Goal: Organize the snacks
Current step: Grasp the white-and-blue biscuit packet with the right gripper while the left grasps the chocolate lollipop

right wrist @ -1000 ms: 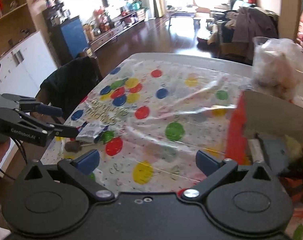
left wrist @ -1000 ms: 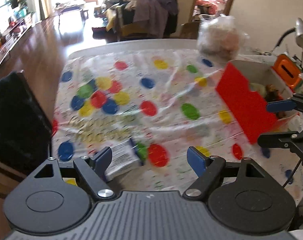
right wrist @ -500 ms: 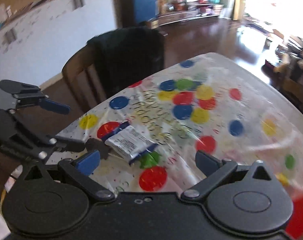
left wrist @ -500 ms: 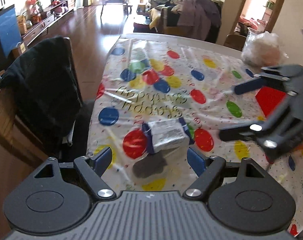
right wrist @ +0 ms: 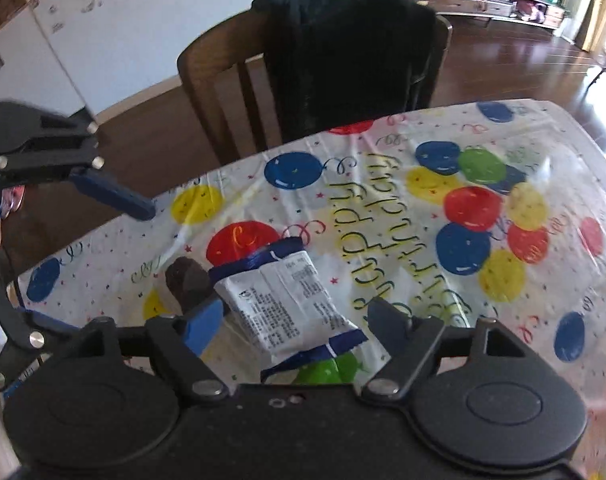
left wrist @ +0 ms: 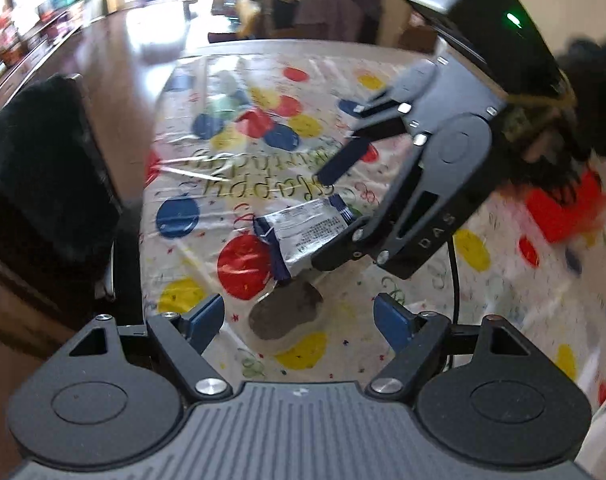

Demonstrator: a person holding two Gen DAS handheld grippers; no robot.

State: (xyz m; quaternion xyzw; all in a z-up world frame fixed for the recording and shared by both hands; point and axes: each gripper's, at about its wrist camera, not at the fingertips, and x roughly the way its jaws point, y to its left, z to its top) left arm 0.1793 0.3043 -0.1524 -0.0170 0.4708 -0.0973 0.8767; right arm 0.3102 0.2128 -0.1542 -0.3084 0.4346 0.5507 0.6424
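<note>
Right wrist view, my right gripper (right wrist: 295,316) straddling the snack packet (right wrist: 287,300) on the balloon tablecloth (right wrist: 403,200), jaws closing, pads not yet pressing, brown snack (right wrist: 187,278) at ten o'clock, my left gripper (left wrist: 299,322) gaping, empty, packet at twelve o'clock.

Packet (right wrist: 291,304) lies on desk (right wrist: 523,320) near its edge, a dark lump (right wrist: 185,280) touching its left end. Chair (right wrist: 323,68) stands behind the desk edge. In the left view, box (left wrist: 563,208) sits far right on desk.
</note>
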